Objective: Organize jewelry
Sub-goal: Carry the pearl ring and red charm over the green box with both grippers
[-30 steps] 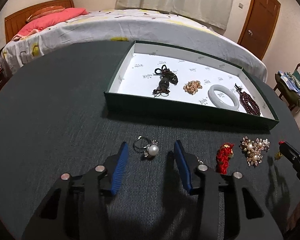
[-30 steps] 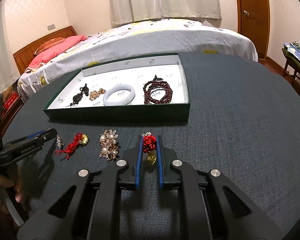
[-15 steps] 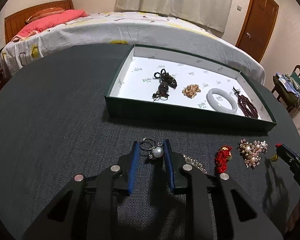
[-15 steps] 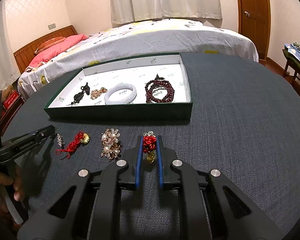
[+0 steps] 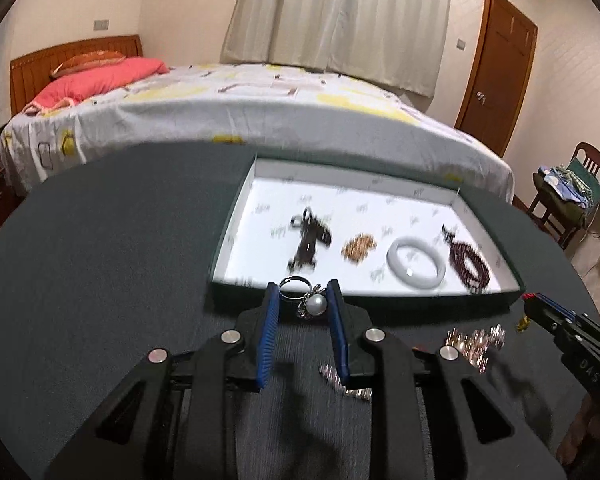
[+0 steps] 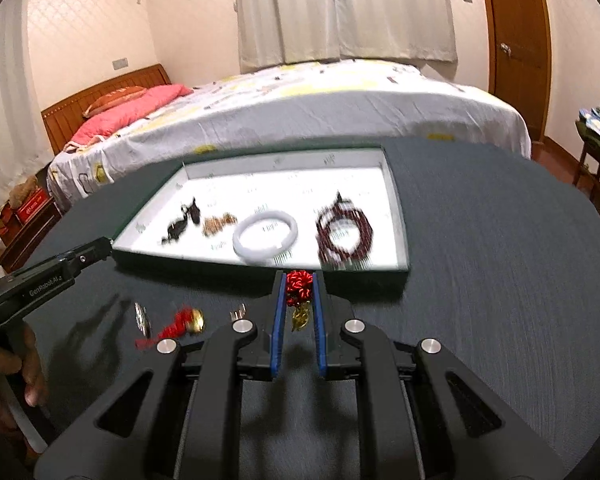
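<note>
My left gripper (image 5: 303, 294) is shut on a silver pearl ring (image 5: 312, 303), held off the dark table just in front of the green tray (image 5: 420, 306). My right gripper (image 6: 299, 280) is shut on a red knot charm (image 6: 299, 285) with a gold pendant hanging below it, also lifted. The white-lined tray (image 6: 260, 270) holds a dark ornament (image 5: 308, 240), a gold brooch (image 5: 359, 246), a white bangle (image 5: 416, 267) and a dark red bead bracelet (image 5: 468, 260). On the cloth lie a pearl brooch (image 5: 478, 340), a silver piece (image 6: 142, 318) and a red tassel charm (image 6: 180, 320).
The round table (image 5: 100, 260) has a dark grey cloth. A bed (image 5: 220, 104) with a pink pillow stands behind it, a brown door (image 5: 496, 68) at the right, a chair (image 5: 568, 200) with clothes beside it. A hand (image 6: 8, 380) holds the left gripper's handle.
The left jaws closed around the pearl ring and lifted it off the cloth. The right gripper rose with the red knot charm. Both now sit closer to the tray's front wall.
</note>
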`<move>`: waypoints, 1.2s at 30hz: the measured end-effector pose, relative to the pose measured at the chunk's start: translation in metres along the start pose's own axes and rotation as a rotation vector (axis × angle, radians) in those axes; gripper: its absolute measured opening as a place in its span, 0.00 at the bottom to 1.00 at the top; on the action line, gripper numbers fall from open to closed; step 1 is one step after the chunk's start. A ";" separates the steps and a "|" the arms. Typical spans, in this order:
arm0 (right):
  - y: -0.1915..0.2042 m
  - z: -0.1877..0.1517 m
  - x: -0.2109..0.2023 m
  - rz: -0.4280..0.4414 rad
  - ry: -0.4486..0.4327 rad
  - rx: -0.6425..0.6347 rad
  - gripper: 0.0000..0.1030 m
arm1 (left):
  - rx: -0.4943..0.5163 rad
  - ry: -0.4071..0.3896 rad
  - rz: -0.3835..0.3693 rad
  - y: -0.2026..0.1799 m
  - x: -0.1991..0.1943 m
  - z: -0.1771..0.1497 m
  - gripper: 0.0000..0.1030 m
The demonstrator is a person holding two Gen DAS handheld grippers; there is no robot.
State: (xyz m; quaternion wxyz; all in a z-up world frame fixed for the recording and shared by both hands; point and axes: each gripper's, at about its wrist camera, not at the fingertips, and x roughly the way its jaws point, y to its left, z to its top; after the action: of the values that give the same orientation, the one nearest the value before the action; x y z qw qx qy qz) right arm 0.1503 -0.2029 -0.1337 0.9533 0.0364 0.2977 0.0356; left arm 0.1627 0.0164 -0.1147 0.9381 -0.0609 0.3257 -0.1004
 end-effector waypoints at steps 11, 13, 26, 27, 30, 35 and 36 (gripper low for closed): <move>0.008 0.060 0.048 -0.003 -0.082 -0.035 0.13 | 0.040 -0.058 -0.013 -0.003 0.044 0.047 0.24; 0.008 0.067 0.062 -0.007 -0.083 -0.036 0.13 | 0.039 -0.054 -0.017 -0.003 0.056 0.054 0.24; 0.002 0.079 0.139 -0.046 0.073 -0.029 0.13 | 0.029 0.103 -0.015 0.005 0.129 0.068 0.25; 0.003 0.078 0.142 -0.049 0.083 -0.028 0.13 | 0.023 0.122 -0.014 0.007 0.133 0.067 0.25; 0.002 0.077 0.148 -0.055 0.111 -0.026 0.13 | 0.002 0.156 -0.014 0.013 0.140 0.065 0.25; 0.005 0.078 0.151 -0.066 0.123 -0.030 0.18 | 0.005 0.166 -0.008 0.013 0.140 0.066 0.25; 0.006 0.078 0.151 -0.066 0.124 -0.030 0.23 | 0.001 0.171 -0.007 0.014 0.140 0.066 0.25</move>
State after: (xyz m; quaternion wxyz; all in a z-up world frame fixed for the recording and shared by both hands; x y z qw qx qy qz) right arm 0.3181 -0.1876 -0.1544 0.9341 0.0101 0.3567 0.0109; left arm 0.3135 0.0010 -0.1500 0.9065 -0.0528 0.4045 -0.1088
